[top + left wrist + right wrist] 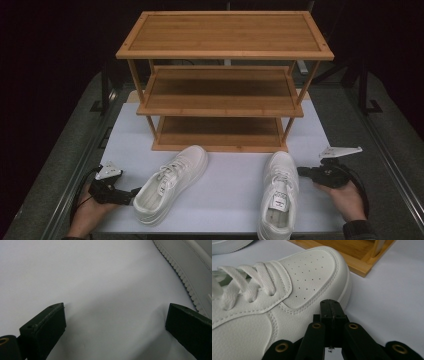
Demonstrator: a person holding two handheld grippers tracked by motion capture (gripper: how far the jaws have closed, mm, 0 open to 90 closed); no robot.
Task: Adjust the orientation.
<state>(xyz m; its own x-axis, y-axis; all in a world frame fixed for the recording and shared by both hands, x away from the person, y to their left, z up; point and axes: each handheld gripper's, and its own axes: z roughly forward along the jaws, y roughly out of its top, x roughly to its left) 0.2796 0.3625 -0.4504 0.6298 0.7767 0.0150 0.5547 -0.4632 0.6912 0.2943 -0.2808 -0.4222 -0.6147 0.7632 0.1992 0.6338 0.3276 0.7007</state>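
The high view looked forward and down over the white table [225,192]. Each gripper view sat low and close, sharing a white sneaker [262,302] with it.

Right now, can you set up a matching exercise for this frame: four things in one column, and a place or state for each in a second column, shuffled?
Things:
1. left gripper
2. right gripper
3. left shoe
4. wooden rack

Places or states:
A. stands at the back of the white mat, three shelves bare
B. fingers apart, beside the sole of a shoe
C. fingers closed together at the side of the right shoe
D. lies angled, toe pointing toward the rack

Pairs: 1-B, 2-C, 3-D, 4-A
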